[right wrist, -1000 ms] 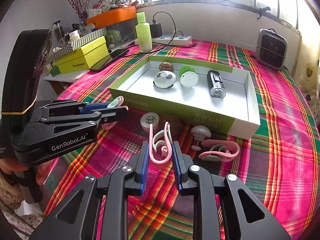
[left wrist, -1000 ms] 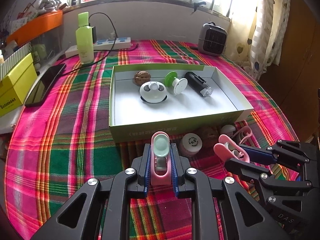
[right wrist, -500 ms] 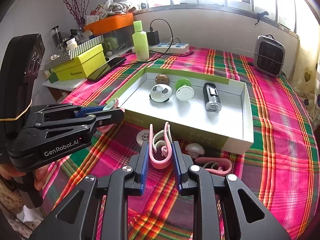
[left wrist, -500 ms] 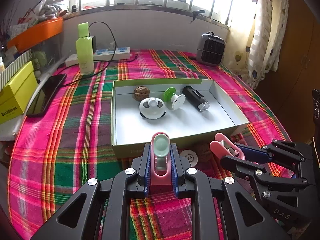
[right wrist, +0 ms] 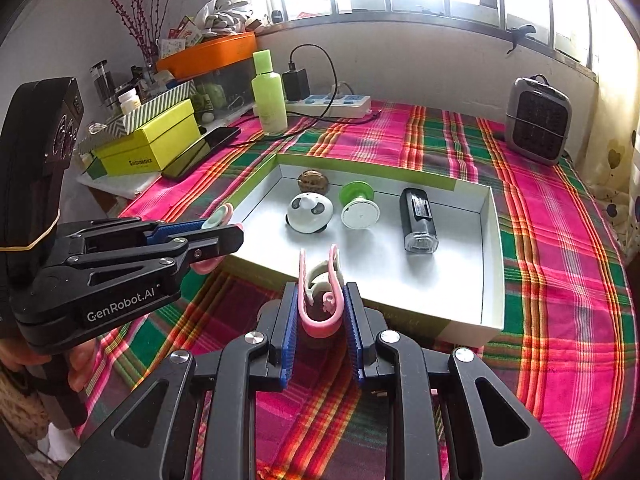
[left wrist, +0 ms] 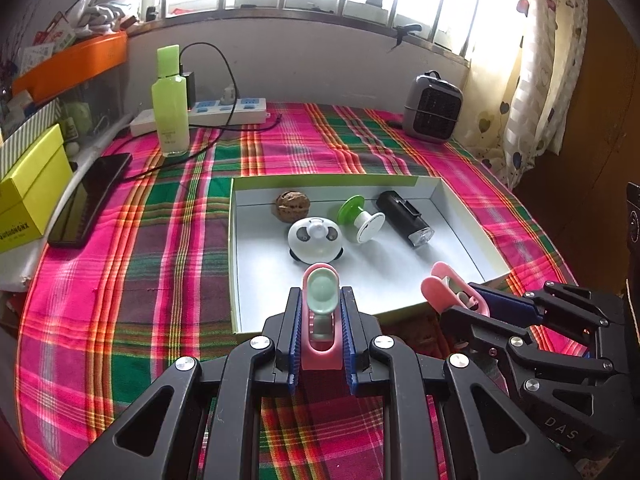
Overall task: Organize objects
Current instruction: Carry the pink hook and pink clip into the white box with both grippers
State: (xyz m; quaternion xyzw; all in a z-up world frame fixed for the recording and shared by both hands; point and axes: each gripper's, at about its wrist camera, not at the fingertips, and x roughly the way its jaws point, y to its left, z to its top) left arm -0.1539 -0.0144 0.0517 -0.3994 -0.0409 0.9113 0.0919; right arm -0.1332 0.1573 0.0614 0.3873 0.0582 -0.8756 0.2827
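A green-edged white box [left wrist: 240, 264] [right wrist: 490, 264] lies on the plaid table. It holds a walnut [left wrist: 291, 206], a panda-faced white dome [left wrist: 316, 239], a green and white spool [left wrist: 360, 220] and a black cylinder [left wrist: 404, 218]. My left gripper [left wrist: 320, 316] is shut on a pink clip with a pale green pad [left wrist: 320, 308], held above the box's near wall. My right gripper [right wrist: 320, 312] is shut on a pink and white clip [right wrist: 320, 292], also above the near wall. Each gripper shows in the other's view, the right [left wrist: 460, 300] and the left [right wrist: 216, 232].
A green bottle [left wrist: 170, 104], a power strip [left wrist: 228, 110], a phone [left wrist: 90, 200], a yellow box [left wrist: 28, 196] and an orange tray [left wrist: 72, 64] stand at the back left. A small grey heater [left wrist: 432, 108] stands at the back right. The table edge curves at right.
Both grippers have risen and moved forward with their clips, from the cloth in front of the box to above its near wall. The loose items on the cloth have dropped out of sight.
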